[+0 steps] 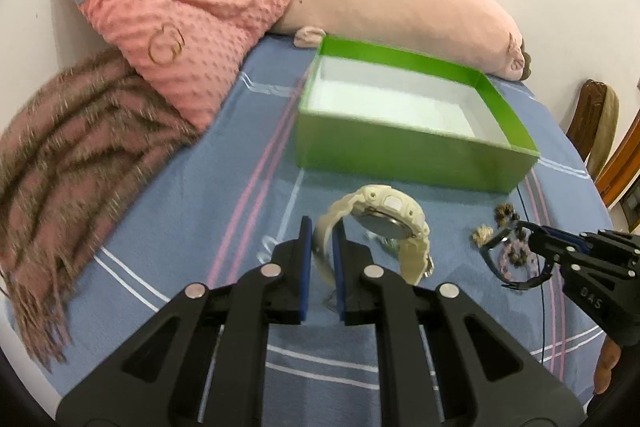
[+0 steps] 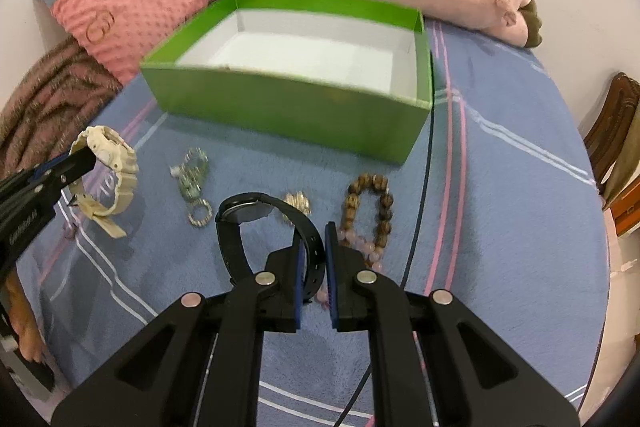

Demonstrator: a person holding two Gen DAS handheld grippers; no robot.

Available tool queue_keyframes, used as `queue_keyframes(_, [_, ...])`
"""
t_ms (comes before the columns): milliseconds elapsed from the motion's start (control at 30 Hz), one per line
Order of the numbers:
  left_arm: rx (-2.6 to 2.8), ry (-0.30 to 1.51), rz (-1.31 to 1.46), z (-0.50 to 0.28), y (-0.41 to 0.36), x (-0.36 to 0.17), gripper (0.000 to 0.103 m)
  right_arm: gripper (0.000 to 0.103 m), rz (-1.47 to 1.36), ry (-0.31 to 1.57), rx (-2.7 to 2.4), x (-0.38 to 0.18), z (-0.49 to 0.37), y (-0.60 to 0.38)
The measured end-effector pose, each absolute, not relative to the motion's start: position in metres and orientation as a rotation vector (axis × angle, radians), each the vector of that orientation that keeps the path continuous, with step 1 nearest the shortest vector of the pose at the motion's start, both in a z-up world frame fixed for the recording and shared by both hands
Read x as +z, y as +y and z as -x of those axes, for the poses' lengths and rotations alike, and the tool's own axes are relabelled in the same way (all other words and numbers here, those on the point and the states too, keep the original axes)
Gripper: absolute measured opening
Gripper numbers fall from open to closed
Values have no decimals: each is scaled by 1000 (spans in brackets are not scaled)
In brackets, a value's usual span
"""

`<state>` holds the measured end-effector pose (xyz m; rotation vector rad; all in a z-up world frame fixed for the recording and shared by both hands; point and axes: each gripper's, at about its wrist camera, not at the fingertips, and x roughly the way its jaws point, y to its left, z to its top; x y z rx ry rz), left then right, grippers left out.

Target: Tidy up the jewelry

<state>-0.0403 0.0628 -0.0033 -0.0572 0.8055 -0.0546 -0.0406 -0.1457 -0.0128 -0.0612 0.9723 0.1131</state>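
We are gripping each watch only by its strap, so either could be swinging loose and slipping out before reaching the green box (image 1: 416,151) ahead of both tongs. Our left tongs (image 1: 323,227) are pinching narrowly on the cream watch (image 1: 384,227); our right tongs (image 2: 314,231) are clamping narrowly on the black watch (image 2: 244,211), beside the bead bracelet (image 2: 366,211).

Black fingers (image 1: 298,267), blue pads (image 2: 331,267)
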Motion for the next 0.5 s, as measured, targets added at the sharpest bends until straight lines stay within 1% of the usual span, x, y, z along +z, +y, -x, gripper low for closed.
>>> queue_keyframes(267, [-142, 746, 63, 29, 72, 52, 10, 10, 48, 883, 121, 24, 44, -145])
queue_keyframes(367, [-159, 745, 50, 25, 63, 59, 10, 10, 60, 835, 126, 39, 46, -144])
queue_keyframes(500, [-178, 768, 30, 23, 51, 50, 10, 10, 69, 848, 145, 33, 46, -141])
